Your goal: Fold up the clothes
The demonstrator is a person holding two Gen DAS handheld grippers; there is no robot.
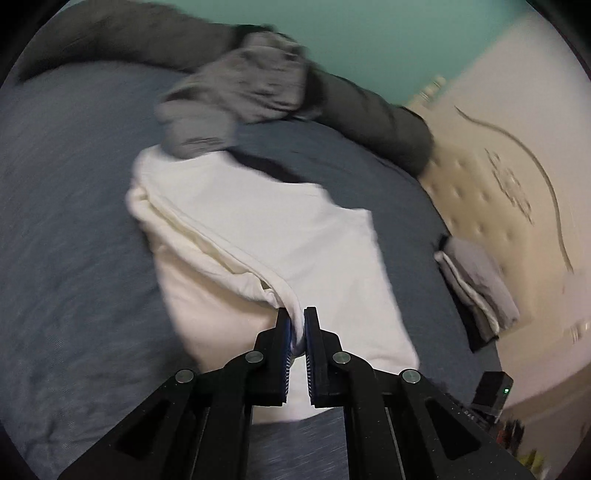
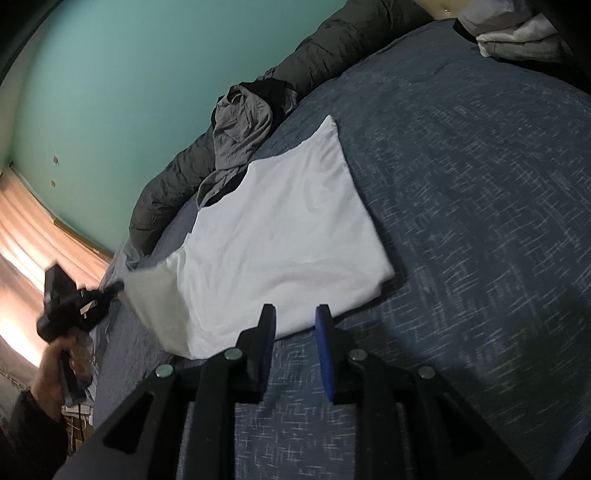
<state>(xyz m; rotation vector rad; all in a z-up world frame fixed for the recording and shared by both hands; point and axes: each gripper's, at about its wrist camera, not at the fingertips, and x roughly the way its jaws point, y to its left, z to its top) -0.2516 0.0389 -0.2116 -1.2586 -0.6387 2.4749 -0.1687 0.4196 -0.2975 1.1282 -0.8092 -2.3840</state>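
Note:
A white garment (image 1: 266, 221) lies partly folded on the blue bedcover (image 1: 74, 221). My left gripper (image 1: 296, 317) is shut on one of its edges, with cloth bunched between the blue pads. In the right wrist view the white garment (image 2: 288, 229) lies flat, with its left corner lifted by the left gripper (image 2: 110, 290), which a hand (image 2: 55, 373) holds. My right gripper (image 2: 295, 314) stands open just short of the garment's near edge, low over the bedcover (image 2: 461, 184). Its pads press on nothing.
A crumpled grey garment (image 1: 240, 92) (image 2: 236, 133) lies past the white one, against a dark rolled blanket (image 1: 369, 110) (image 2: 325, 40) along the teal wall. A stack of folded clothes (image 1: 476, 284) (image 2: 517, 33) sits by the cream headboard (image 1: 480, 192).

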